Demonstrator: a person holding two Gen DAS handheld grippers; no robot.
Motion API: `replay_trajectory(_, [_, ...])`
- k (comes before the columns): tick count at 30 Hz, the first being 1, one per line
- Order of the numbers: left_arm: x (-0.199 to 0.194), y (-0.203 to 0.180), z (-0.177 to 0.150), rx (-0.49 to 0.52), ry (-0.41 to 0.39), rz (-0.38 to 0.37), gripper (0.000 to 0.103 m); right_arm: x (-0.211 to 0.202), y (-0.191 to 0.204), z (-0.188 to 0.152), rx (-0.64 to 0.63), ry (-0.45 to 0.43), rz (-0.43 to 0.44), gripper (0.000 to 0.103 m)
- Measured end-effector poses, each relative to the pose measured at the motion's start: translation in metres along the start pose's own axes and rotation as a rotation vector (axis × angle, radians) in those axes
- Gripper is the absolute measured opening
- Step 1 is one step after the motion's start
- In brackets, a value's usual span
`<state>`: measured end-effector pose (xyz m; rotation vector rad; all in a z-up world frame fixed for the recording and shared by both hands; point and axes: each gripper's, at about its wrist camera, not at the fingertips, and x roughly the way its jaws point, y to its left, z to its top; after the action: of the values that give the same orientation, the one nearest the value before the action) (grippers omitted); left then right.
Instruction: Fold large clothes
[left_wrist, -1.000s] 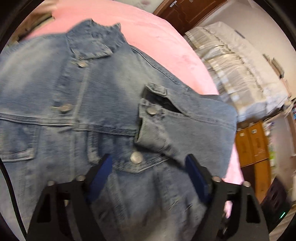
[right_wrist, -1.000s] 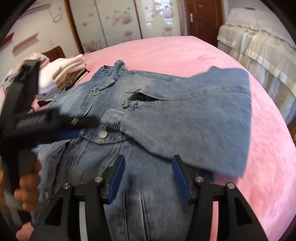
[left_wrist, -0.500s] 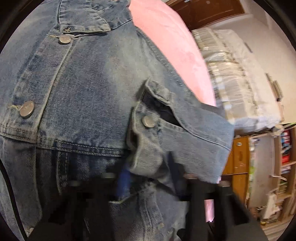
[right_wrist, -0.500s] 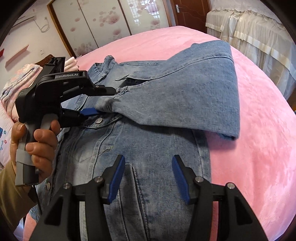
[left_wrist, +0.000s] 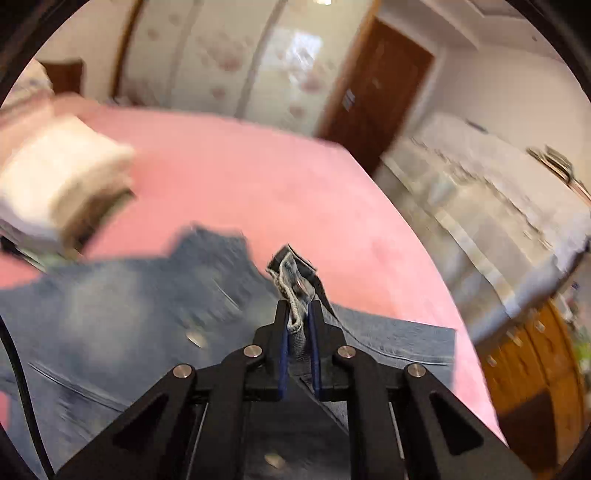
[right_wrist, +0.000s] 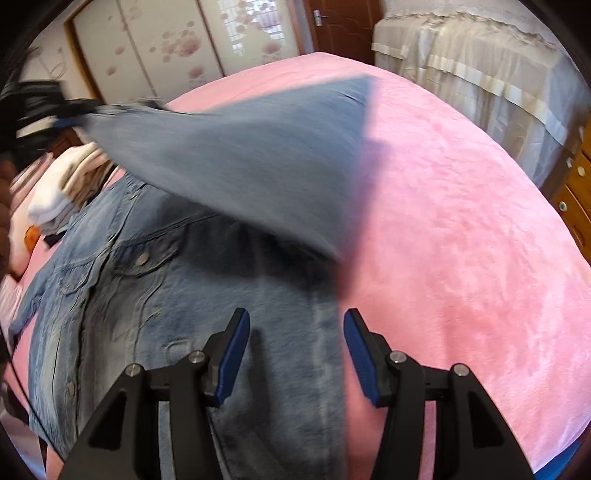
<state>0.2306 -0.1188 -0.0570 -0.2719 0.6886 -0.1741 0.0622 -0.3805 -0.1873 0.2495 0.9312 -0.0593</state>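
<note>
Denim jacket (right_wrist: 177, 295) sleeve cuff (left_wrist: 293, 280) pinched by raised left gripper (left_wrist: 297, 325); right gripper (right_wrist: 293, 347) hovers half-open.

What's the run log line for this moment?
left tool: just closed on sleeve cuff, lifted | right tool: open over denim jacket

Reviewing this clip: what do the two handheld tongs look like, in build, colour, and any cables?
Both tongs, left and right, are matte black angular frames with triangular cut-outs and round silver pivot bolts. Each finger carries a flat blue pad. A thin black cable runs along the left-wrist view's left edge. No readable markings or sleeves show.
</note>
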Motion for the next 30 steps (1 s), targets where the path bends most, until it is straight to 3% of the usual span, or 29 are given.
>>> replay_trajectory(2, [-0.009, 0.015, 0.002, -0.008, -0.048, 0.062, 0.007, 0.003, -0.002, 0.005, 0.009, -0.001, -0.014, 0.053])
replay_trajectory(4, [-0.007, 0.033, -0.005, -0.023, -0.047, 0.127, 0.007, 0.008, -0.004, 0.01, 0.014, 0.002, -0.021, 0.053])
replay_trajectory(10, [0.036, 0.112, -0.058, -0.125, 0.131, 0.236, 0.007, 0.019, 0.005, 0.019, -0.025, 0.006, -0.054, 0.053])
replay_trajectory(12, [0.046, 0.134, -0.071, -0.189, 0.182, 0.238, 0.007, 0.022, 0.01, 0.024, -0.06, -0.008, -0.08, 0.053])
replay_trajectory(15, [0.044, 0.157, -0.085, -0.223, 0.194, 0.222, 0.007, 0.029, 0.017, 0.031, -0.12, -0.028, -0.141, 0.053])
replay_trajectory(24, [0.041, 0.13, -0.067, -0.123, 0.16, 0.168, 0.007, 0.05, 0.039, 0.058, -0.229, -0.049, -0.199, 0.053])
replay_trajectory(25, [0.038, 0.127, -0.063, -0.121, 0.143, 0.159, 0.007, 0.05, 0.04, 0.06, -0.228, -0.063, -0.215, 0.04])
replay_trajectory(26, [0.032, 0.126, -0.06, -0.124, 0.123, 0.152, 0.007, 0.049, 0.038, 0.062, -0.213, -0.068, -0.216, 0.021])
replay_trajectory(28, [0.019, 0.128, -0.054, -0.138, 0.061, 0.153, 0.007, 0.044, 0.023, 0.065, -0.113, -0.069, -0.147, 0.019])
replay_trajectory(30, [0.018, 0.14, -0.058, -0.17, 0.05, 0.171, 0.007, 0.048, 0.01, 0.062, -0.033, -0.045, -0.109, 0.019])
